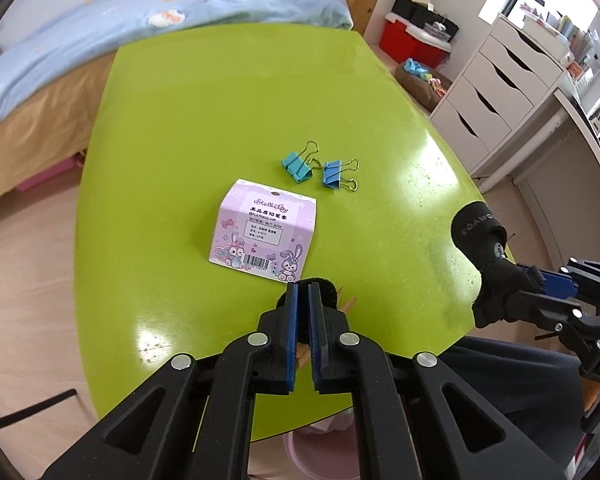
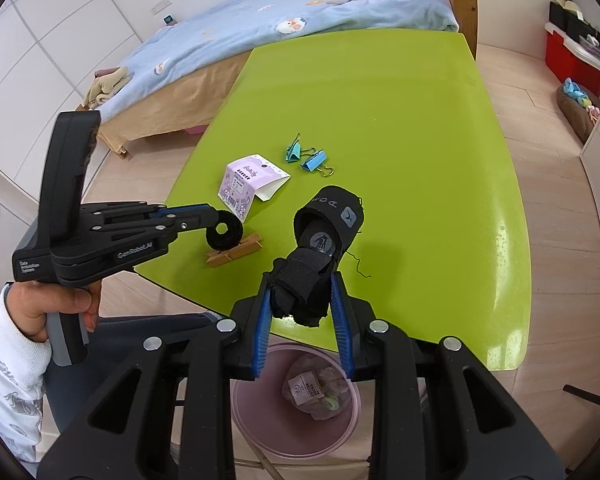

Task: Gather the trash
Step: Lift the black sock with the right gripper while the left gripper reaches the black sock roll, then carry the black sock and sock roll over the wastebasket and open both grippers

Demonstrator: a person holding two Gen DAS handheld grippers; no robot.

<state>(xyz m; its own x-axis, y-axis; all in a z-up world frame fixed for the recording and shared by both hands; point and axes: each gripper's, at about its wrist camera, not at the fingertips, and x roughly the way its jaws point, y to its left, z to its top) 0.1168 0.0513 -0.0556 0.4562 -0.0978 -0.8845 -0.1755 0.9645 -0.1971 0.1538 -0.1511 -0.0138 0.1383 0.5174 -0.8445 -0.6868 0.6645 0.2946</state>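
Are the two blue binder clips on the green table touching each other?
Apart. In the left wrist view a strip of green table shows between the left binder clip and the right binder clip; only their wire handles come near.

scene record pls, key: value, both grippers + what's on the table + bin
left gripper: shut on black strap roll
right gripper: shut on black wrist brace
table: green; purple card box, two blue binder clips, wooden clothespin beside the roll
bin: pink, on floor below table's near edge, holds wrappers
person: hand on left gripper handle, white sleeve
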